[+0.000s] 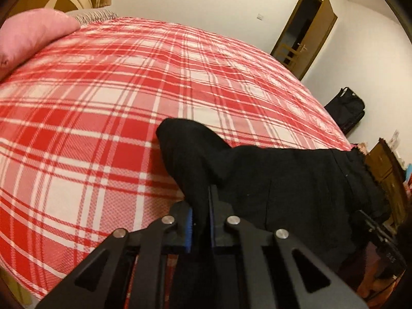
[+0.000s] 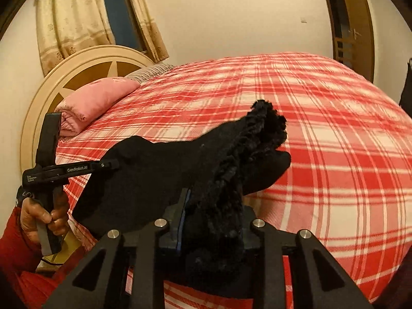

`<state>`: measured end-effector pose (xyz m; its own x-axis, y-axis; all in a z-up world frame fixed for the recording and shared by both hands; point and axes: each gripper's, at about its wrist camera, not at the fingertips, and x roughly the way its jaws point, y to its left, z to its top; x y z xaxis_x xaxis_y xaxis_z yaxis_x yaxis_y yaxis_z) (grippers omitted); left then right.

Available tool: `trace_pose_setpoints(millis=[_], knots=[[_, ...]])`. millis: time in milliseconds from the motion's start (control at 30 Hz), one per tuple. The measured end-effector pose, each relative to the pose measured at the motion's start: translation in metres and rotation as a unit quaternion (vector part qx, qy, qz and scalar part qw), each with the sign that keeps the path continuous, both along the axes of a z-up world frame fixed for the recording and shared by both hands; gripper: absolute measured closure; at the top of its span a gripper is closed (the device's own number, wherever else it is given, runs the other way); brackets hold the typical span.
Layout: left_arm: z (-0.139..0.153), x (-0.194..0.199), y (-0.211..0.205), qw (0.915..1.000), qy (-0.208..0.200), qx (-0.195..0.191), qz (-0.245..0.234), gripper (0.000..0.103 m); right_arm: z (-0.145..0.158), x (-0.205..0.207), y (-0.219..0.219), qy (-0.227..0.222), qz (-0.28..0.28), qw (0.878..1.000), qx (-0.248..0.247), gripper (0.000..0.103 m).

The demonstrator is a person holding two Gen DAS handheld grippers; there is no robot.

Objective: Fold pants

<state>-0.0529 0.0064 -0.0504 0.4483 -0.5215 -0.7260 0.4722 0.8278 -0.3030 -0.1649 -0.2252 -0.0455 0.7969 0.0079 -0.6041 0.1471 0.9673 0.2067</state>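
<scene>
Black pants (image 1: 270, 177) are held stretched between both grippers above the near edge of a bed with a red and white plaid cover (image 1: 116, 97). My left gripper (image 1: 200, 206) is shut on the pants' fabric at one end. My right gripper (image 2: 211, 206) is shut on the fuzzy-lined waist end of the pants (image 2: 231, 159), which bunches up over its fingers. In the right wrist view the left gripper (image 2: 108, 165) shows at the left, held by a hand, clamping the other end of the pants.
A pink pillow (image 2: 95, 100) lies at the head of the bed by a round cream headboard (image 2: 85, 61). An open brown door (image 1: 309, 31) and a black bag (image 1: 347, 108) are beyond the bed. A curtained window (image 2: 116, 7) is behind the headboard.
</scene>
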Motion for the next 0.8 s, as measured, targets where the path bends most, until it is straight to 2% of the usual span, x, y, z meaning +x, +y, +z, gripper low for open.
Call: trace_pose_setpoints(millis=[233, 367, 467, 600, 667, 800], knots=[[0.025, 0.012, 0.012, 0.9994, -0.012, -0.030, 0.011, 0.094, 0.036, 0.028, 0.021, -0.030, 0.048, 0.998, -0.021, 0.074], [0.044, 0.024, 0.031, 0.9977, -0.041, -0.033, 0.044, 0.094, 0.056, 0.058, 0.045, -0.053, 0.089, 0.994, -0.045, 0.074], [0.058, 0.039, 0.057, 0.9946, -0.060, -0.036, 0.076, 0.094, 0.070, 0.095, 0.065, -0.072, 0.128, 0.988, -0.046, 0.074], [0.080, 0.061, 0.103, 0.9855, -0.098, -0.025, 0.137, 0.094, 0.080, 0.154, 0.095, -0.093, 0.179, 0.979, -0.032, 0.074], [0.089, 0.071, 0.122, 0.9783, -0.120, -0.007, 0.168, 0.094, 0.079, 0.190, 0.116, -0.101, 0.212, 0.972, -0.028, 0.074], [0.094, 0.092, 0.163, 0.9601, -0.152, 0.031, 0.233, 0.094, 0.052, 0.259, 0.148, -0.090, 0.248, 0.964, -0.024, 0.074]])
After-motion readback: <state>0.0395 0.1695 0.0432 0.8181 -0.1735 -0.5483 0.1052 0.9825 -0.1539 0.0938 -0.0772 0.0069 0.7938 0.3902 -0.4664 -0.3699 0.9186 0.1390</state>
